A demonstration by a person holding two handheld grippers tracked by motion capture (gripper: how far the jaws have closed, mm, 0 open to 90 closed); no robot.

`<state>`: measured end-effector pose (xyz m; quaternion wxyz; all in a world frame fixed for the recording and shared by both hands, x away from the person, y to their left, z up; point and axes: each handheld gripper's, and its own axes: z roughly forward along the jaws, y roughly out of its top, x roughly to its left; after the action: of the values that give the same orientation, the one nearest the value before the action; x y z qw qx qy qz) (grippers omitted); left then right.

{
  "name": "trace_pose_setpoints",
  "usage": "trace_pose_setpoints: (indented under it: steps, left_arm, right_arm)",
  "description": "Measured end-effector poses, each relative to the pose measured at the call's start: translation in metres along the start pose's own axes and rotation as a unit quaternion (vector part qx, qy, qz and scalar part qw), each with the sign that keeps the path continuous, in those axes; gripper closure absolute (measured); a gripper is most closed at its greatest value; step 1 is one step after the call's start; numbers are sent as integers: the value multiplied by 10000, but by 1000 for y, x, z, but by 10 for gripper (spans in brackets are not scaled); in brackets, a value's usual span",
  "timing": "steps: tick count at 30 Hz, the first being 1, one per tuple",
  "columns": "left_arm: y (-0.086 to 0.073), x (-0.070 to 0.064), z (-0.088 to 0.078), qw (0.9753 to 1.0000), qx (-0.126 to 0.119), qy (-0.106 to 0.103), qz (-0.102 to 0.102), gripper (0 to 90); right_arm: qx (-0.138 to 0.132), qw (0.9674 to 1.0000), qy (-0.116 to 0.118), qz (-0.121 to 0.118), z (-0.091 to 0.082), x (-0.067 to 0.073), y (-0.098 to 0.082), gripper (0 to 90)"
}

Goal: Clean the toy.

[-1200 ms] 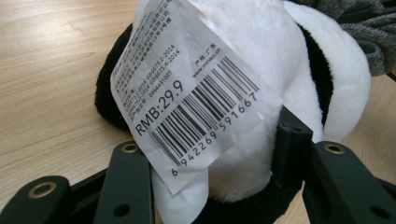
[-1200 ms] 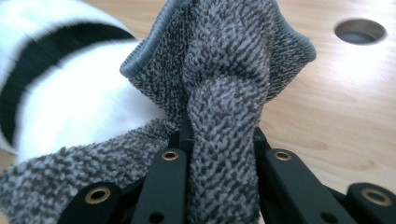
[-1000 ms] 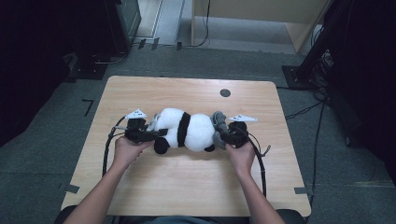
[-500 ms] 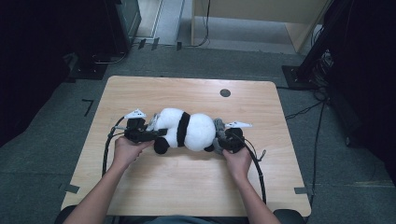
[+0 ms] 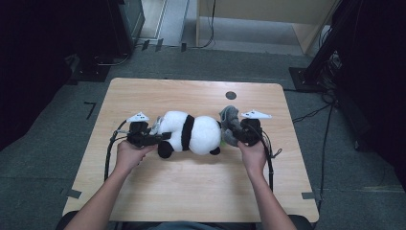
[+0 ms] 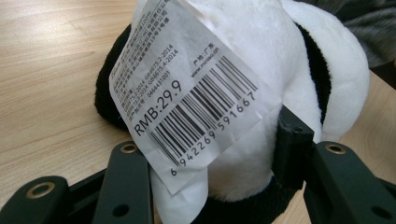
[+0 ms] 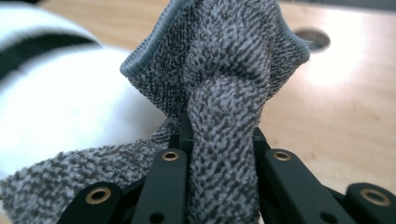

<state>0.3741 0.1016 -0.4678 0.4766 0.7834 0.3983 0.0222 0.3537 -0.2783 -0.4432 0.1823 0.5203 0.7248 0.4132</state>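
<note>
One plush panda (image 5: 189, 134) lying mid-counter (image 5: 191, 191), one price tag (image 6: 187, 88) hanging from it. Left claw (image 5: 155, 137) half-open, clamping panda's end. Right claw (image 5: 234, 132) pinching shut on one grey knit cloth (image 7: 224, 93) beside panda.

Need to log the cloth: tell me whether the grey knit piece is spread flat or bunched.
Bunched: the grey knit cloth is pinched into a fold by the shut right claw and stands up beside the plush panda.
</note>
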Motion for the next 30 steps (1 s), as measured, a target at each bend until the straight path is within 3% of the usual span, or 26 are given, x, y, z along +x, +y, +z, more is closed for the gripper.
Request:
trace_pose_setpoints:
  steps: [5,6,11,15,22,30]
  left_arm:
    - [0,-1,0,10000,-24,30,-13,503]
    - [0,-2,0,10000,-26,45,-11,503]
    - [-1,-6,1,9995,-170,204,-147,513]
    - [-1,-7,3,9993,-223,186,-235,516]
    - [-1,-6,2,9994,-226,129,-210,514]
    - [-1,-5,2,9997,-172,119,-89,509]
  right_arm:
    - [-93,9994,333,16,-6,11,22,779]
    - [-66,9989,469,38,-4,16,28,779]
    - [-13,9976,676,-124,6,35,43,778]
    - [-36,9960,879,-178,13,51,54,778]
    - [21,9921,1184,-405,28,85,73,777]
    - [217,9854,1518,-746,55,133,87,776]
